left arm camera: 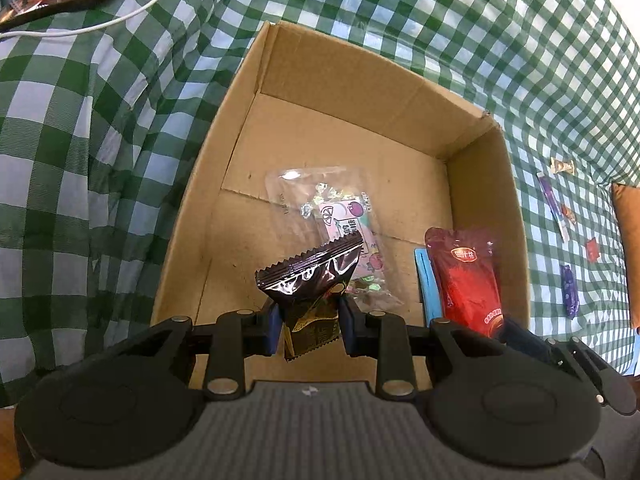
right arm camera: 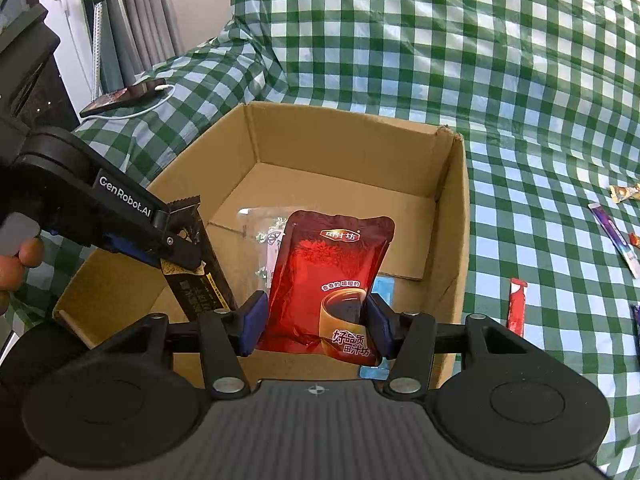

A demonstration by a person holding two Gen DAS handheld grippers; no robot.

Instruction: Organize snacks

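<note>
The left hand-held gripper (left arm camera: pixel 308 326) is clamped on a dark wrapper (left arm camera: pixel 310 280), which stands up from between its blue pads (left arm camera: pixel 274 328) over the near left part of the box (left arm camera: pixel 356 76). The right hand-held gripper (right arm camera: pixel 316 326) pinches a red pouch (right arm camera: pixel 326 276) by its lower half, the pouch upright above the near right part of the same box. In the right wrist view the left tool reaches in from the left, and fingers (right arm camera: pixel 18 266) of the person show at the frame edge.

Both packets are held over the box and neither is released yet, so this reads as the moment just before two drops. Already on the box floor lie a clear bag of sweets (left arm camera: pixel 320 216) and a blue packet (left arm camera: pixel 427 284) near the right wall.

Outside, on the green checked cloth (left arm camera: pixel 80 160) to the right of the box, several small snacks are left: a purple stick (right arm camera: pixel 614 238), a red stick (right arm camera: pixel 517 306), a gold-wrapped sweet (right arm camera: pixel 624 192) and a few more at the frame edge. By my judgement the job is somewhat under half done, with these loose pieces yet to collect. A phone (right arm camera: pixel 124 98) on a white cable (left arm camera: pixel 120 16) lies beyond the box's far left corner.
</note>
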